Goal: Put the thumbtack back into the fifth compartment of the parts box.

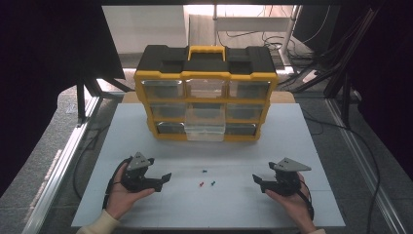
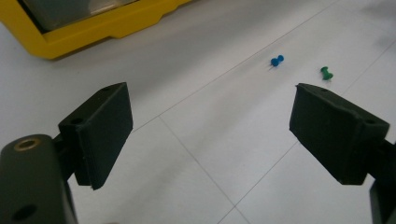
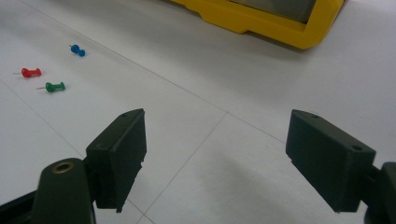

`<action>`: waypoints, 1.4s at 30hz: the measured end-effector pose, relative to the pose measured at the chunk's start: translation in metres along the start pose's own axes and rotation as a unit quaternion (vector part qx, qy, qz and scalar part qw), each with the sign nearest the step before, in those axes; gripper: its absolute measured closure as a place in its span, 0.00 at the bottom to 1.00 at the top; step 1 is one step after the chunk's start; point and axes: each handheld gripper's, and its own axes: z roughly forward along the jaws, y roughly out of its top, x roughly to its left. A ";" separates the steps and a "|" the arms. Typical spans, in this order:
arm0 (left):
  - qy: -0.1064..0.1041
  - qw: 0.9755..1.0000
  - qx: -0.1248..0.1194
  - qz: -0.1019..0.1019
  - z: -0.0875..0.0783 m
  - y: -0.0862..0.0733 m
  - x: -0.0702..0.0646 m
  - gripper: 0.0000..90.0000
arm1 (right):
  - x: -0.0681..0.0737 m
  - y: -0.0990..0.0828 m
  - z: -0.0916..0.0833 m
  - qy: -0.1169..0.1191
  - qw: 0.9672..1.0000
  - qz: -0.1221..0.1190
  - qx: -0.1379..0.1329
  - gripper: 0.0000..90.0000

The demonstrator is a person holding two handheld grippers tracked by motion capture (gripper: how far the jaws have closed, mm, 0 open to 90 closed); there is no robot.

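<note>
Three push pins lie on the white table between my hands: a blue pin (image 1: pixel 204 171), a red pin (image 1: pixel 201 184) and a green pin (image 1: pixel 213 183). My left gripper (image 1: pixel 165 178) rests at the left, open and empty, its jaws pointing right toward the pins. In the left gripper view the blue pin (image 2: pixel 277 60) and green pin (image 2: pixel 327 73) lie beyond the open gripper (image 2: pixel 210 128). My right gripper (image 1: pixel 256 180) sits at the right, open and empty. Its view shows the gripper (image 3: pixel 215 154) and the blue pin (image 3: pixel 77 50), red pin (image 3: pixel 31 72) and green pin (image 3: pixel 55 87) at far left.
A yellow and black drawer organizer (image 1: pixel 206 92) stands at the back centre of the table, its bottom middle clear drawer (image 1: pixel 204 132) pulled out a little. The white tabletop (image 1: pixel 292 141) has metal rails along both sides. Cables lie on the floor behind.
</note>
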 end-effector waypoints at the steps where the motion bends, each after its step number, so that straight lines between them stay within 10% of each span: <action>1: -0.003 1.000 0.001 0.001 0.000 0.001 -0.001 0.16 | 0.000 0.000 0.000 0.000 1.000 0.000 0.000 0.23; 42: -0.078 0.994 0.046 0.057 0.045 0.043 -0.050 0.18 | -0.002 0.000 0.004 0.001 1.000 -0.002 0.004 0.24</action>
